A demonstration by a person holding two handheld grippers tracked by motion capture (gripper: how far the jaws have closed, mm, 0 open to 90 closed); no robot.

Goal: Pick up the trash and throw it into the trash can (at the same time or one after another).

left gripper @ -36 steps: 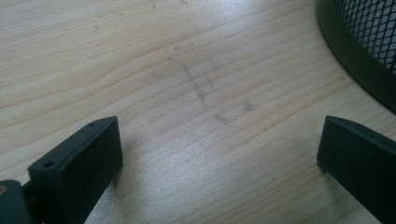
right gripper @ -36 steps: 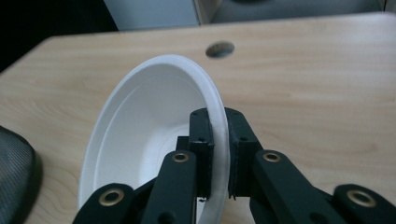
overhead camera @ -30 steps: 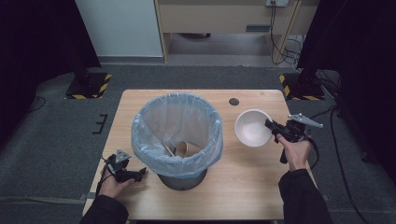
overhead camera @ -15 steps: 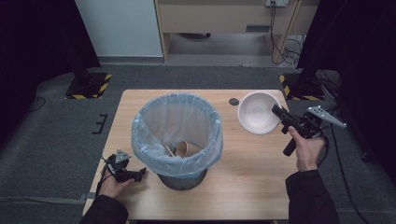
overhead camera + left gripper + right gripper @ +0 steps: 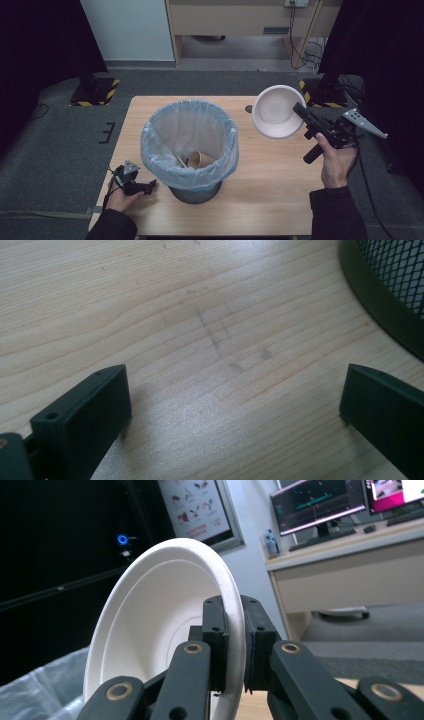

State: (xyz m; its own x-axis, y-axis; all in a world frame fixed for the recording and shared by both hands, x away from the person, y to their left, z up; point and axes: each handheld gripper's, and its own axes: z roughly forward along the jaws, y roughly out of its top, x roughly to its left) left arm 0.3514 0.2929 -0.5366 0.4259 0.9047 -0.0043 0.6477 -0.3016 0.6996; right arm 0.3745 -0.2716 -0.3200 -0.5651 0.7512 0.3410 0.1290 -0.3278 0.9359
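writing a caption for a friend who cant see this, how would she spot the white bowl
Find the wooden table with the bag-lined bin in its middle. The white bowl is right of the bin, tilted on edge and held by its rim in the right claw; the bin's cups are brown.

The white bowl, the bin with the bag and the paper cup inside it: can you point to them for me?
white bowl (image 5: pixel 274 111): high view, middle of its inside.
bin (image 5: pixel 196 192): high view, dark base under the bag.
paper cup (image 5: pixel 194 159): high view, its open mouth, inside the bin.
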